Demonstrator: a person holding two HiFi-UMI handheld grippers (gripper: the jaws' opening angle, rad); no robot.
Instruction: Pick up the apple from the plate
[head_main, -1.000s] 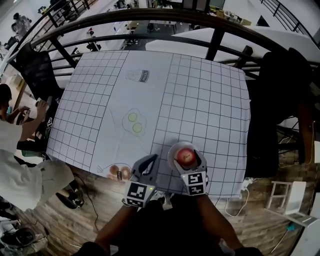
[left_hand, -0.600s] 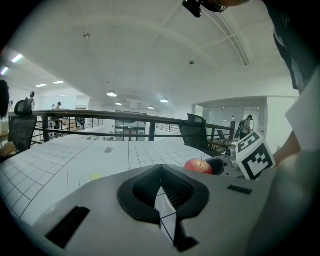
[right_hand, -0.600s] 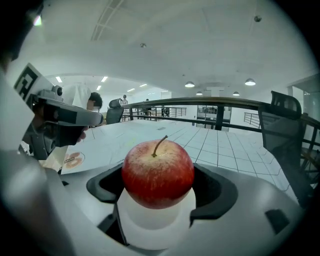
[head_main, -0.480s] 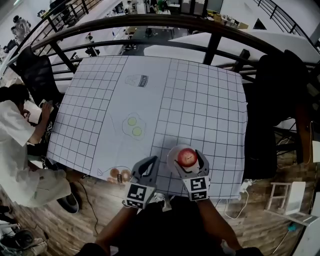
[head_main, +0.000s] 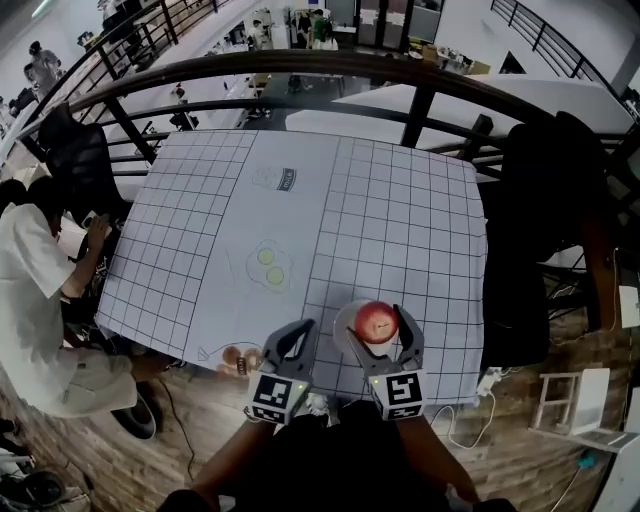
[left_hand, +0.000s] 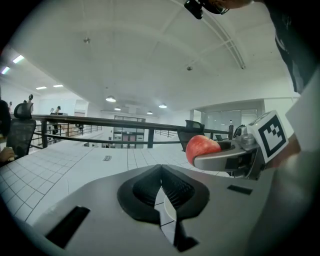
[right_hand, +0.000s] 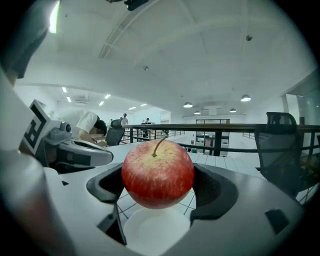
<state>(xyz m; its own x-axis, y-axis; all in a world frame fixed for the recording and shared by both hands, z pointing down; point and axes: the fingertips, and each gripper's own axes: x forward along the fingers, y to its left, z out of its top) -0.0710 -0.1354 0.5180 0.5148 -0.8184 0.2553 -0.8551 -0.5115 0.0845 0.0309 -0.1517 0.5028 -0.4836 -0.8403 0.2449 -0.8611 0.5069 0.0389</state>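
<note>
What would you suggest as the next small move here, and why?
Probably raise the right gripper straight up a little. Its fingers are closed on both sides of the round red apple, which appears to hang just above the white round plate, so a vertical lift should clear the plate without nudging it.

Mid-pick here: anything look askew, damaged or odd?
Nothing stands out. The apple sits upright, stem up, between the jaws of the right gripper, over the white plate. No bruises show on its visible sides. The left gripper is shut and empty.
</note>
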